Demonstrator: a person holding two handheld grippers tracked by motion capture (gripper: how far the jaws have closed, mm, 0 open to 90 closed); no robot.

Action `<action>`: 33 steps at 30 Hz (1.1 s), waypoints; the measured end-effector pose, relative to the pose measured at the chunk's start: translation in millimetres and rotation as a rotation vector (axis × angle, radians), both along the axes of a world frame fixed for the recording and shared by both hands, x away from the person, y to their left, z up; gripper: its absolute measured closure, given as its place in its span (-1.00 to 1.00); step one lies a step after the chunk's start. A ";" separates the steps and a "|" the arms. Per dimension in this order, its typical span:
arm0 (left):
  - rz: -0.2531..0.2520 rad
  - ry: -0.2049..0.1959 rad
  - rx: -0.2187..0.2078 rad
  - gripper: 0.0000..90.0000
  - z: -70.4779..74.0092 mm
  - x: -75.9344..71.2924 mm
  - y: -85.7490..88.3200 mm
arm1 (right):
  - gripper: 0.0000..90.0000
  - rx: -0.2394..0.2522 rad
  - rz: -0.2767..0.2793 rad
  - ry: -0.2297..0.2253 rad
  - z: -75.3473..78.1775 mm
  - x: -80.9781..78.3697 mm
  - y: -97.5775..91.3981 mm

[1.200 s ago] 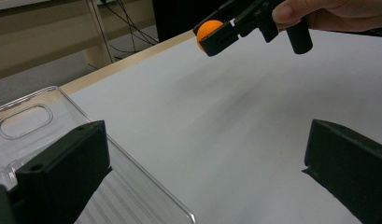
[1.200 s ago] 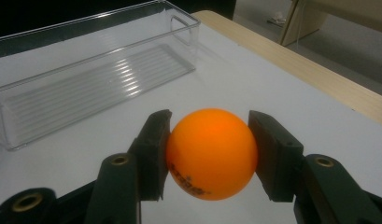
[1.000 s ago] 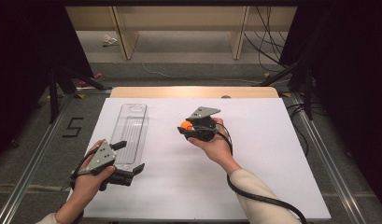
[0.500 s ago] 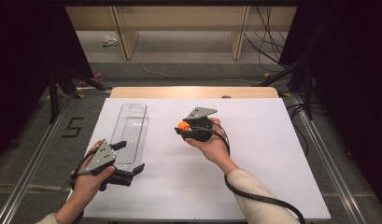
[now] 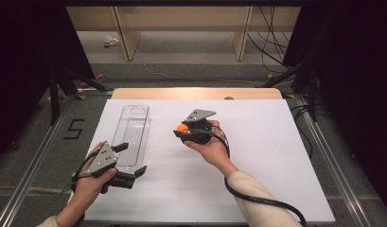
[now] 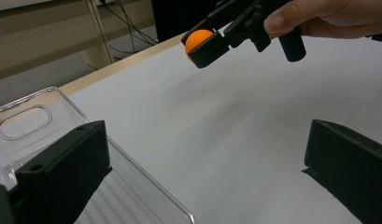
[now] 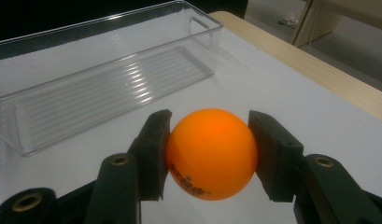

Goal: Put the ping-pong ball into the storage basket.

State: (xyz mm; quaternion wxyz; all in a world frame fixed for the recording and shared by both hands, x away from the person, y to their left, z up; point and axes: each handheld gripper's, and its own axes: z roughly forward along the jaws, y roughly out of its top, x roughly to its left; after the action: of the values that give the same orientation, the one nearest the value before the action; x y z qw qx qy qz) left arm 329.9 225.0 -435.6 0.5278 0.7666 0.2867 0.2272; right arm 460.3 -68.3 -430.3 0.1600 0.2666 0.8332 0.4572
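An orange ball (image 7: 212, 151) is pinched between the two black jaws of my right gripper (image 7: 209, 156), which is shut on it. In the high view this gripper (image 5: 180, 131) holds the ball (image 5: 182, 127) above the white table, just right of a clear plastic tray (image 5: 134, 111). The tray (image 7: 104, 21) is long, ribbed on the bottom and has nothing in it. My left gripper (image 5: 133, 159) is open at the tray's near end, one jaw over the tray (image 6: 25, 121). From the left gripper (image 6: 205, 163), the ball (image 6: 198, 39) shows farther off.
The white table top (image 5: 257, 156) spreads wide to the right and front. A wooden strip (image 5: 196, 93) runs along its far edge. The right gripper's cable (image 5: 257, 201) trails along the forearm. Black stands and cables sit on the floor beyond.
My right gripper has drifted slightly to the left with the ball, toward the tray. The left gripper has stayed where it was.
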 end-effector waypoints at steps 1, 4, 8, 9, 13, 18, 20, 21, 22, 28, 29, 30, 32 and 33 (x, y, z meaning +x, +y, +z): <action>0.000 0.000 0.000 -1.00 0.0 0.0 0.0 | 0.14 -0.002 0.002 0.000 -0.2 0.0 0.5; -0.001 0.001 -0.001 -1.00 -0.1 0.1 0.0 | 0.14 -0.002 0.003 0.002 -0.6 -0.2 2.6; -0.001 0.001 0.000 -1.00 0.0 0.0 0.1 | 0.14 -0.003 0.009 0.004 -0.7 -0.2 5.2; -0.001 0.001 -0.001 -1.00 0.0 0.0 0.1 | 0.14 -0.003 0.010 0.003 -0.9 -0.2 5.9; -0.001 0.001 -0.001 -1.00 0.0 0.0 0.1 | 0.14 -0.007 0.014 0.006 -1.7 -0.4 8.1; -0.002 0.002 -0.001 -1.00 -0.1 0.1 0.0 | 0.14 -0.009 0.018 0.006 -2.0 -0.4 10.7; -0.002 0.002 -0.001 -1.00 -0.1 0.2 0.0 | 0.14 -0.007 0.019 0.007 -2.0 -0.4 11.9; -0.003 0.002 -0.001 -1.00 -0.2 0.2 0.1 | 0.14 -0.008 0.020 0.007 -1.9 -0.2 12.4; -0.002 0.002 -0.001 -1.00 -0.2 0.1 0.1 | 0.14 -0.006 0.020 0.008 -1.9 -0.2 13.0; -0.001 0.001 -0.001 -1.00 -0.1 0.1 0.3 | 0.14 -0.006 0.025 0.006 -2.0 0.0 17.1; -0.002 0.002 -0.002 -1.00 0.0 0.1 0.2 | 0.14 -0.006 0.027 0.008 -2.0 0.0 17.9; -0.002 0.002 -0.002 -1.00 0.0 0.1 0.3 | 0.14 -0.006 0.029 0.008 -2.1 0.0 18.7; -0.001 0.002 -0.001 -1.00 0.0 0.2 0.4 | 0.14 -0.005 0.031 0.007 -2.2 0.3 20.0; -0.002 0.002 -0.003 -1.00 0.0 0.1 0.4 | 0.14 -0.005 0.032 0.006 -2.1 0.4 20.5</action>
State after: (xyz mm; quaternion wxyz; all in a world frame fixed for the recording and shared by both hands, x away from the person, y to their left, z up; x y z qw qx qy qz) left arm 330.0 225.4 -435.6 0.5287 0.7665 0.2867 0.2253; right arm 460.8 -47.8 -432.4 0.1510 0.2544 0.8390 0.4568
